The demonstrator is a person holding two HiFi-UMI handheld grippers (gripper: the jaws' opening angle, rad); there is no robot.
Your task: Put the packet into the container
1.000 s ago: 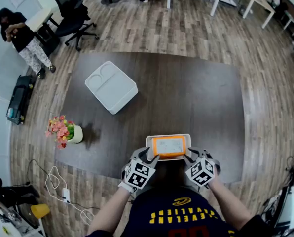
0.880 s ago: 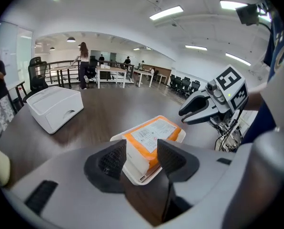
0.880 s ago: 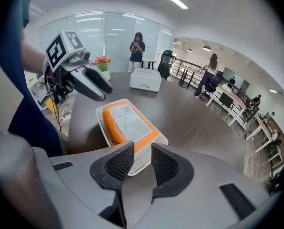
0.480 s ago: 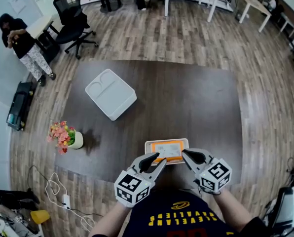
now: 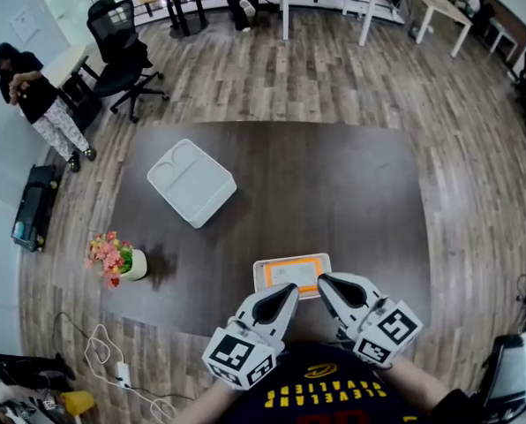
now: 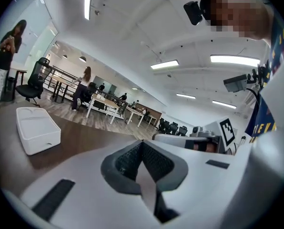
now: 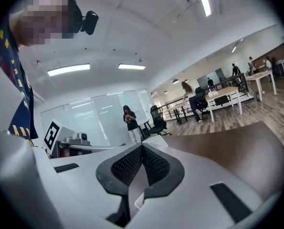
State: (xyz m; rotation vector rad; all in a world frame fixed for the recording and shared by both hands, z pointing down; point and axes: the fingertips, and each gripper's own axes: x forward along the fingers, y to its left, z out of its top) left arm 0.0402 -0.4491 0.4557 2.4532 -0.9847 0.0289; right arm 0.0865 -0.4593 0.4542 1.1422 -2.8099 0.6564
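Observation:
A white rectangular container [image 5: 259, 274] sits near the table's front edge with the orange packet [image 5: 295, 272] lying flat inside it. My left gripper [image 5: 287, 291] is just in front of the container's near left corner, shut with nothing in it. On the near right side my right gripper [image 5: 324, 282] is also shut and empty. In the left gripper view the dark pads [image 6: 127, 161] meet with nothing between them. The right gripper view shows its pads [image 7: 154, 163] pressed together the same way. Neither gripper touches the container.
A white compartment tray [image 5: 191, 181] lies at the table's far left, also seen as the tray [image 6: 37, 130]. A small flower pot [image 5: 118, 258] stands at the left edge. A person [image 5: 35, 95] and an office chair [image 5: 117, 47] are off to the far left on the wooden floor.
Both grippers have drawn back from the container's ends toward my body and gone from open to shut. The container with the packet stays on the table.

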